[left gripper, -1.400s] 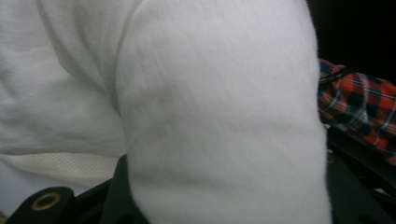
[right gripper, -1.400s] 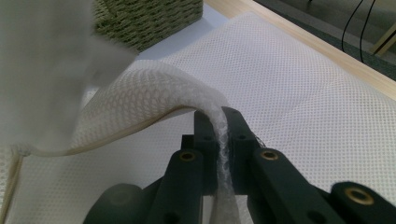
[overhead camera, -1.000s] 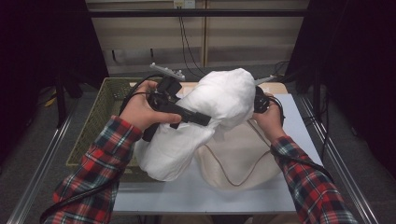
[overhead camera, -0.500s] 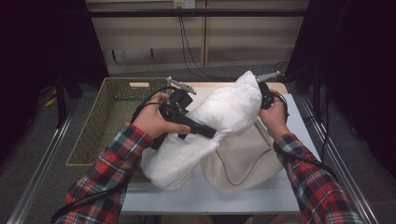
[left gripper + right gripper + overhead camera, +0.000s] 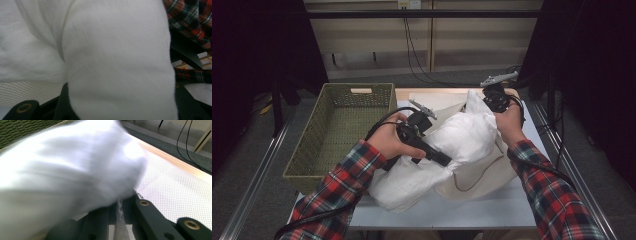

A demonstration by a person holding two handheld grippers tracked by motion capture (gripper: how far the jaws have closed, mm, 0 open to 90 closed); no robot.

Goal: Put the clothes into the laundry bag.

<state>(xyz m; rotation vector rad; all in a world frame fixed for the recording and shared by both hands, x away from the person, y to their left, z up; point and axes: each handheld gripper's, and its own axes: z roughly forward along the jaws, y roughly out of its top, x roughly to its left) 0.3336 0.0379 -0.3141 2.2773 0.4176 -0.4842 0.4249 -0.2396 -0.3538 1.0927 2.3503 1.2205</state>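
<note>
Your left tongs are clamped part-way closed on a thick fold of the white garment, which bulges out between the jaws in the left gripper view. Your right tongs are pinched almost fully shut on the rim of the mesh laundry bag, at the far end of it. The garment lies bunched across the middle of the counter, on top of the bag and partly over its mouth, with the green basket just to its left.

The step in hand looks like feeding the garment into the bag. Keep the right tongs high and steady so the mouth stays lifted and taut. Push the held fold low and forward with the left, aiming under the raised rim rather than over it. Do not let go until the bulk has cleared the opening, or the loose tail near you will likely drag it out.
</note>
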